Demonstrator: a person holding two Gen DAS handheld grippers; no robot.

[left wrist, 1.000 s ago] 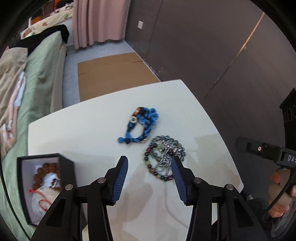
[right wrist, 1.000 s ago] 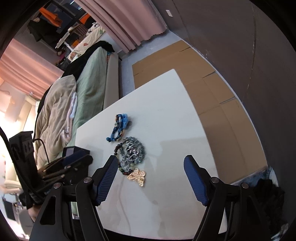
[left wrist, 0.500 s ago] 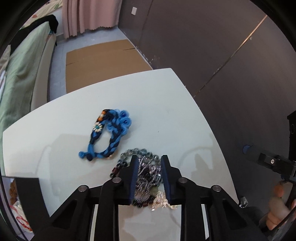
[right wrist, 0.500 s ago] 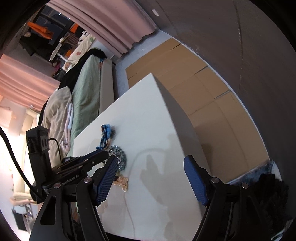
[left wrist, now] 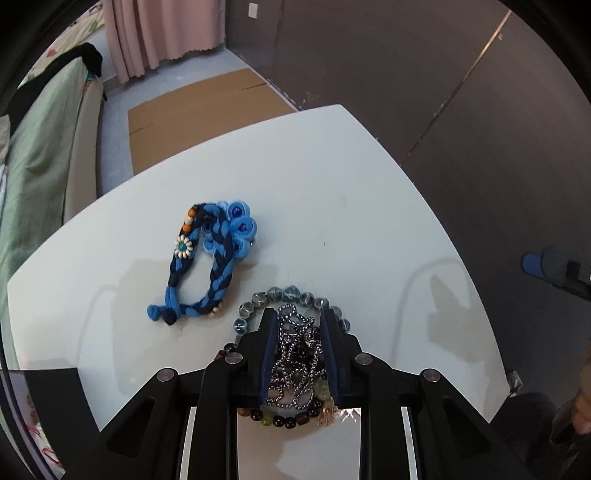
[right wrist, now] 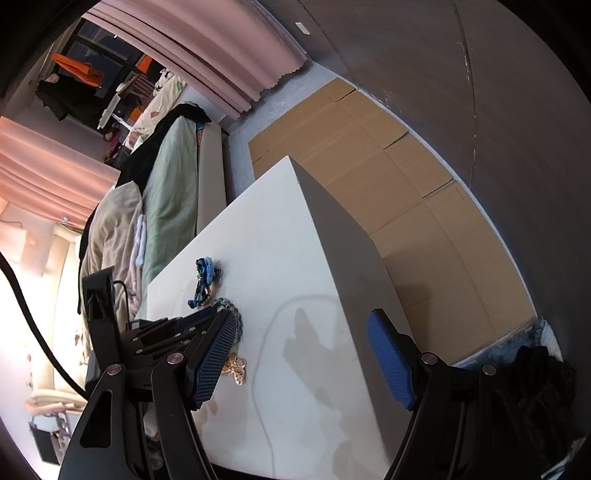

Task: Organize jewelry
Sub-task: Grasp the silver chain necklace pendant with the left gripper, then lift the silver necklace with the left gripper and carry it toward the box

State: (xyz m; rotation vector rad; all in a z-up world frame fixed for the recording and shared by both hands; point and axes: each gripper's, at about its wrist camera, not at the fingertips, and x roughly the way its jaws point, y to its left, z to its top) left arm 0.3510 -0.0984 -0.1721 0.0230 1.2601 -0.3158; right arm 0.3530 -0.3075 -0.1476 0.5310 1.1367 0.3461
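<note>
Table (left wrist: 332,192): plain white. Braided bracelet (left wrist: 207,258): light blue w/ navy plait, orange + white beads, white flower w/ teal centre. Chain (left wrist: 295,354): silver links. Bead bracelet (left wrist: 280,295): grey-blue glass, dark brown, pale green beads. Charm (right wrist: 234,367): gold. Left gripper (left wrist: 298,317) pads: blue; frame black. Right gripper (right wrist: 306,354) pads: blue, dotted grid texture. Curtain (left wrist: 162,33): pink. Cardboard (right wrist: 388,155): tan.

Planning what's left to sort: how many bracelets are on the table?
2: blue braided bracelet lying free; beaded bracelet beneath the chain in the left gripper. More may be hidden.
</note>
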